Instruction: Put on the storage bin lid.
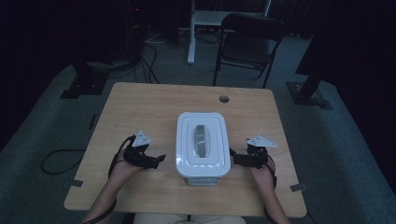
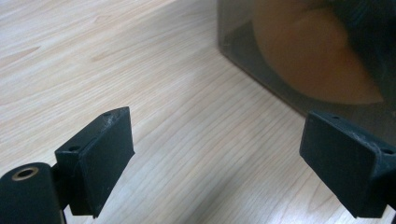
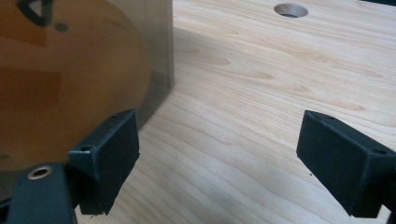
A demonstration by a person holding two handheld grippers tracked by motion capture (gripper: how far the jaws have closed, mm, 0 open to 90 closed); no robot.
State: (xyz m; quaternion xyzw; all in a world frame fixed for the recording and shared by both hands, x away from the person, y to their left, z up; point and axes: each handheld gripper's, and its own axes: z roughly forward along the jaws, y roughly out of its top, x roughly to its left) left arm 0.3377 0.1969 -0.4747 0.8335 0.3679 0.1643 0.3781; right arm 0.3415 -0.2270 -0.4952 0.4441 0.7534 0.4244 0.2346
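A clear storage box with a white lid (image 1: 202, 144) and a grey handle (image 1: 201, 141) stands near the table's front middle. My left gripper (image 1: 161, 158) rests on the table just left of the box, open, jaws pointing at its side. In the left gripper view the left gripper (image 2: 215, 154) holds nothing, and the box's see-through wall (image 2: 299, 51) is ahead on the right. My right gripper (image 1: 232, 156) sits just right of the box, also open. In the right gripper view the right gripper (image 3: 219, 154) is empty, with the box wall (image 3: 70, 79) close on the left.
The wooden table (image 1: 140, 107) has a round cable hole (image 1: 224, 99) at its far side, which the right gripper view also shows as a cable hole (image 3: 290, 10). A black folding chair (image 1: 250, 42) stands beyond the table. Cables lie on the floor at the left.
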